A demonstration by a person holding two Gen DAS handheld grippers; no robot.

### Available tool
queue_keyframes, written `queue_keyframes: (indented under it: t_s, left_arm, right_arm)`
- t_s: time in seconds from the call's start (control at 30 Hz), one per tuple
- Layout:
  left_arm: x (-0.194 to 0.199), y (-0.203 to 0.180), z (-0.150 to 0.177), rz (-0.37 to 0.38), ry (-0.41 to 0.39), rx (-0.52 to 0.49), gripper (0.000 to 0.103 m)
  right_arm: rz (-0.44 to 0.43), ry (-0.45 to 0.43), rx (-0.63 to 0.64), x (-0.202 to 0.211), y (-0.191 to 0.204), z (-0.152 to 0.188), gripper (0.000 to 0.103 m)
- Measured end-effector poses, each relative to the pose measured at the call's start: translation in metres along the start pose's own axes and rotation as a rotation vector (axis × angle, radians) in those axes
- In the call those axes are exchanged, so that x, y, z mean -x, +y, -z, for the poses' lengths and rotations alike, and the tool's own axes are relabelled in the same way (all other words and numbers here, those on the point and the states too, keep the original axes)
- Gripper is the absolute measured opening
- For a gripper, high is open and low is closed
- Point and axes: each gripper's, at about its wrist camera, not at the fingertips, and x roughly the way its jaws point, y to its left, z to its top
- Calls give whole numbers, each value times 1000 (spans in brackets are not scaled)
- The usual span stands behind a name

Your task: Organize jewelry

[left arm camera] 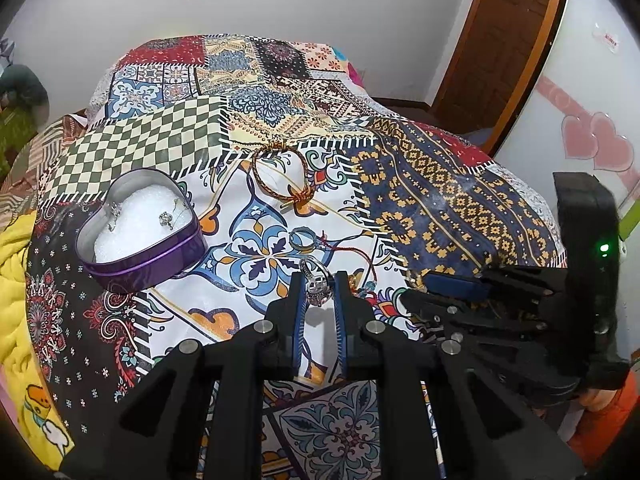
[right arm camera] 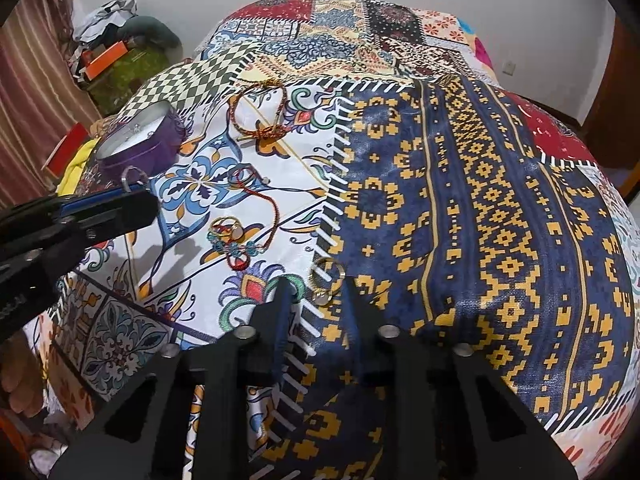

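A purple heart-shaped tin with white padding holds several small silver pieces; it also shows in the right wrist view. My left gripper is shut on a silver ring, seen from the side in the right wrist view. My right gripper is open around a gold ring lying on the cloth. A braided orange-red bracelet lies further back. A silver band and a red cord bracelet with a gold ring lie between.
Everything lies on a bed under a patchwork cloth. A yellow blanket is at the left edge. A wooden door stands at the back right. Clutter and a curtain are at the left.
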Motion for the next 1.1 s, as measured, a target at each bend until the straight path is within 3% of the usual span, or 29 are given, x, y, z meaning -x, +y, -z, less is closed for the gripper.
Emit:
queue_keyframes:
  t_s: [0.33,0.6,1.1]
  left_arm:
    - [19,2,-3,-28,-37,12,12]
    - [43,10,-9,-48,-99,36,12]
    - [107,35,-25,-133,-270,70,12]
  right_arm:
    - [-36,-16,-24,11,-3,-8,13]
    - [-56,-128,-3,52,8,-27,13]
    - [-122,-316,89,99,64,-66,13]
